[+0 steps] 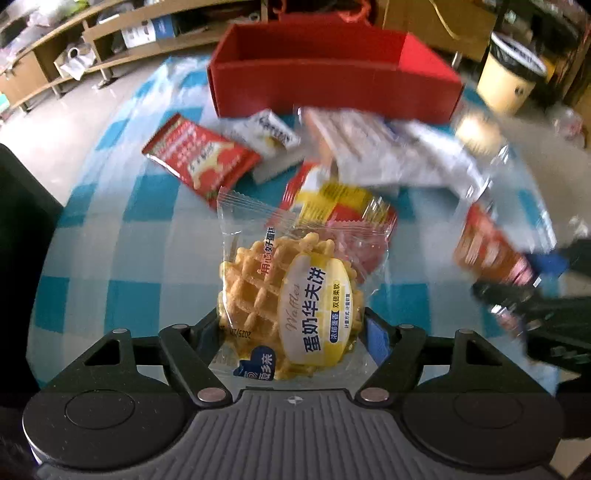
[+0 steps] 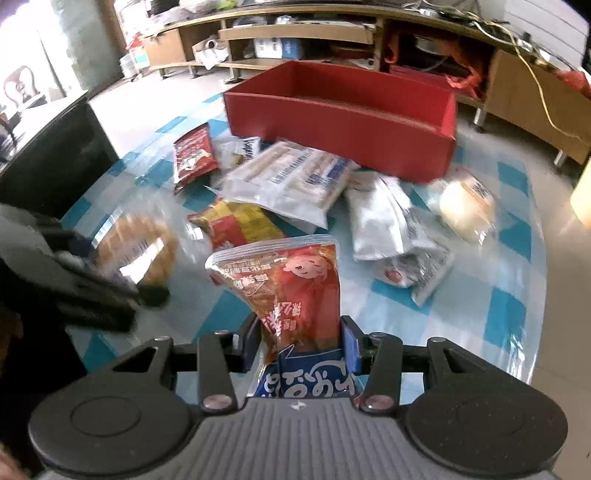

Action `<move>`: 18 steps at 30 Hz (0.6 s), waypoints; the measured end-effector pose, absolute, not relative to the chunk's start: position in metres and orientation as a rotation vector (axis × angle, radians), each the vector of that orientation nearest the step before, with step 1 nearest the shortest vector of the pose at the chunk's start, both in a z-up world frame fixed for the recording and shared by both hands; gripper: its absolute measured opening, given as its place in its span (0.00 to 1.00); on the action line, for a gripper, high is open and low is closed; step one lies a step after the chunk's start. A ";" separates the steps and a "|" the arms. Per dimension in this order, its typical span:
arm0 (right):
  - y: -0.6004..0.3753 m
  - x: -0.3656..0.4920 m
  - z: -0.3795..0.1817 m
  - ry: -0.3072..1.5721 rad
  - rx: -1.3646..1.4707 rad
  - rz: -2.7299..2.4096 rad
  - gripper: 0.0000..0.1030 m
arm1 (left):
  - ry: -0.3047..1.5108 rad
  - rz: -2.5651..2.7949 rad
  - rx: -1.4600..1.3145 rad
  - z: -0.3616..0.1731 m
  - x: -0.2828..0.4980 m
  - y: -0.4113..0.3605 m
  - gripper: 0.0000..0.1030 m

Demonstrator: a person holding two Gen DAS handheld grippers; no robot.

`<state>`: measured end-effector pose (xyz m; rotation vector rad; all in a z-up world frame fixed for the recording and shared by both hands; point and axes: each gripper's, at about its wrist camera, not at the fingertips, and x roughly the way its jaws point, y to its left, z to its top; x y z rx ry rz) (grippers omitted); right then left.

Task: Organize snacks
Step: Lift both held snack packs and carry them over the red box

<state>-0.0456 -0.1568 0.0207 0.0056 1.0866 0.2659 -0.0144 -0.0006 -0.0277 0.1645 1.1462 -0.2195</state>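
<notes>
A clear-wrapped waffle packet (image 1: 291, 295) is clamped between the fingers of the left gripper (image 1: 291, 332), held above the blue-and-white checked worktop (image 1: 147, 236). An orange-red snack pouch (image 2: 291, 284) is pinched between the fingers of the right gripper (image 2: 301, 339), its blue end lying back toward the gripper body. In the right wrist view, a red open box (image 2: 343, 122) stands at 12 o'clock, at the far side of the worktop. Between both grippers and the box, loose snacks are scattered across the way: a red packet (image 2: 194, 155) at 10 o'clock, a long white multipack (image 2: 291, 177) just in front of the box, a yellow-and-red packet (image 2: 236, 221) directly ahead of the held pouch, a crumpled silver-white bag (image 2: 384, 221) at 1 o'clock, and a pale bun in clear wrap (image 2: 465, 203) at 2 o'clock. The contents of the box cannot be seen. Wooden shelving (image 2: 295, 33) is seen behind the worktop.
</notes>
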 end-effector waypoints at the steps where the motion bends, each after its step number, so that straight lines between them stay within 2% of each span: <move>1: -0.161 -0.044 0.017 1.098 0.013 0.255 0.42 | 1.143 -0.213 0.158 -0.024 -0.015 -0.001 0.78; 14: -0.177 -0.034 0.033 1.067 0.084 0.159 0.42 | 1.105 -0.292 0.023 -0.006 0.011 -0.002 0.78; 18: -0.173 -0.028 0.062 1.022 0.056 0.146 0.42 | 1.058 -0.295 -0.002 0.013 0.017 -0.004 0.78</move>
